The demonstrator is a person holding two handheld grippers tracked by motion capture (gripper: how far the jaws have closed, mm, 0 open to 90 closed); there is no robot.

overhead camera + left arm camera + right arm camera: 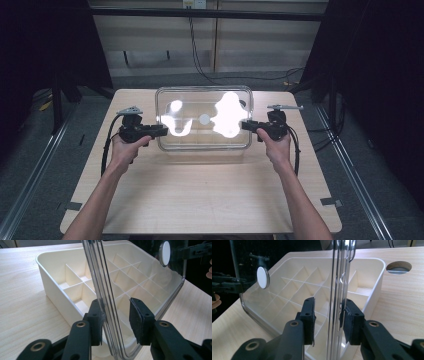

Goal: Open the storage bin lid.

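Observation:
A clear plastic lid [200, 107] with a white round knob [204, 119] stands nearly upright over a cream box [50, 277] divided into several compartments. My left gripper [162, 131] reaches in at the lid's left edge and my right gripper [245, 125] at its right edge. In the left gripper view the lid [150, 272] rim runs between the jaws of the left gripper [116, 317], against the left pad, with a gap to the right pad. In the right gripper view the lid [287, 270] rim lies against the right pad of the right gripper [328, 317], apart from the left pad.
The box [377, 285] sits at the middle back of a light wooden table [200, 200]. A round cable hole [399, 267] lies in the tabletop just beyond the box. Dark curtains and cables stand behind the table.

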